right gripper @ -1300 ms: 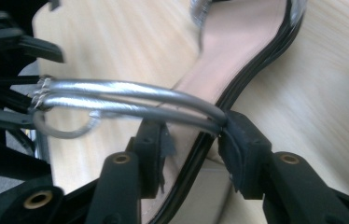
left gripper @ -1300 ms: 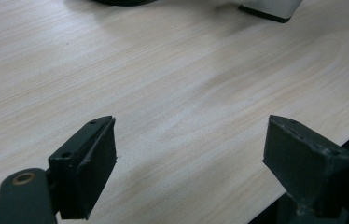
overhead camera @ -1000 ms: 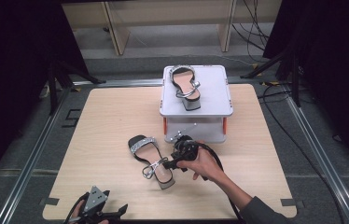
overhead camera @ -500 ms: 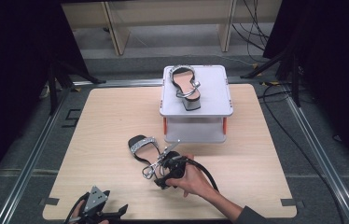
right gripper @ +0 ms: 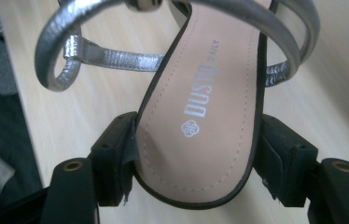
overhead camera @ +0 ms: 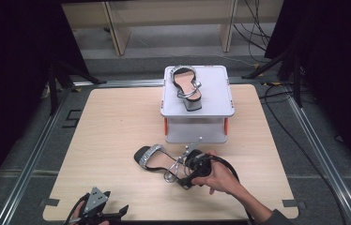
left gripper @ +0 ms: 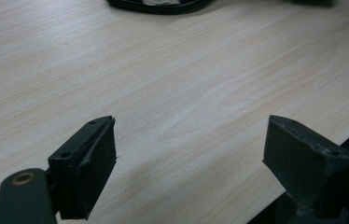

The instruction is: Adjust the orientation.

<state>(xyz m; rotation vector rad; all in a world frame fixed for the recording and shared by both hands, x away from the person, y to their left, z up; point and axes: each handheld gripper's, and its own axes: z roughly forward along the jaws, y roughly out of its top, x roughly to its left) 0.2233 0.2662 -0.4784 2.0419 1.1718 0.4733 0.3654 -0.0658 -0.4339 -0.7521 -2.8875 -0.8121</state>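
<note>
Meanwhile, your right gripper (right gripper: 196, 158), jaws just narrowed, clamps the heel of the sandal (overhead camera: 157, 158) on the table (overhead camera: 112, 126); its insole lettering is legible up close. Your left gripper (left gripper: 191, 163) gapes empty.

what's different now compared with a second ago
The right gripper has closed its jaws onto the heel of the silver-strapped black sandal on the table, whose toe end swung left. The matching sandal on the grey stand and the left gripper stayed put.

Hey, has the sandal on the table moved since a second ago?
Yes. The sandal has swung to lie more crosswise, heel nearer the white stand, gripped by the right gripper.
</note>
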